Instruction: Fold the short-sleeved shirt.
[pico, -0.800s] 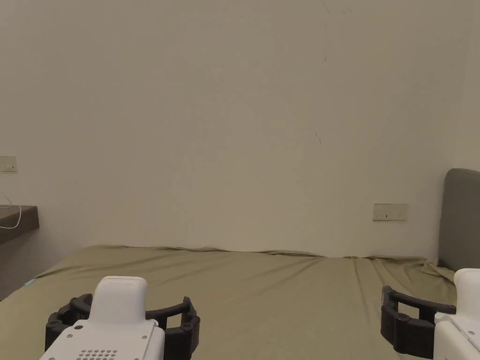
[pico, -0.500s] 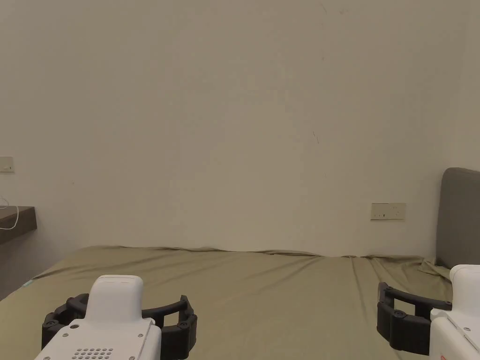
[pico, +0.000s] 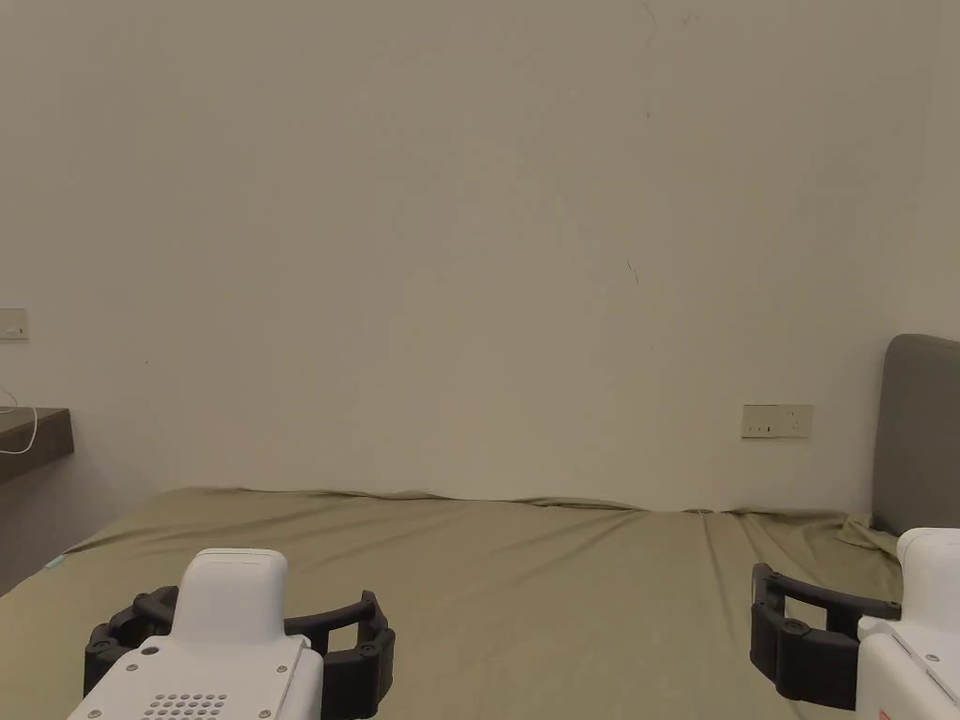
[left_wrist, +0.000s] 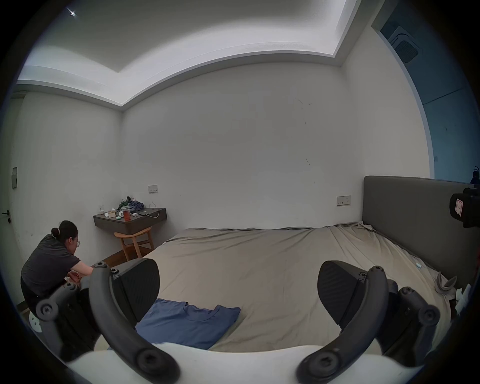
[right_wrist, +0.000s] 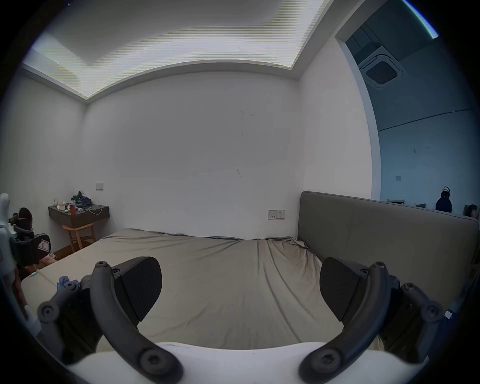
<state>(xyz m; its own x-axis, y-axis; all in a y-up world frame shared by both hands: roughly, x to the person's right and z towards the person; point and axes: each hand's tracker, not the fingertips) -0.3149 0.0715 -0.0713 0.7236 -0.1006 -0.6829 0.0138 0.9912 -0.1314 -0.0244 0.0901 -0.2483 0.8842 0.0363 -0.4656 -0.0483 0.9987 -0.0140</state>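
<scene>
Both tongs, the left gripper (left_wrist: 237, 291) and right gripper (right_wrist: 240, 288), have barely moved over the bed (pico: 562, 572), jaws spread and empty, with the blue shirt (left_wrist: 187, 324) lying below the left gripper, so folding looks unstarted.

My left gripper (left_wrist: 237, 291) hangs with jaws wide apart above the bed (left_wrist: 272, 259); a blue shirt (left_wrist: 187, 324) lies flat near left, a crouching person (left_wrist: 49, 262) far left.
</scene>
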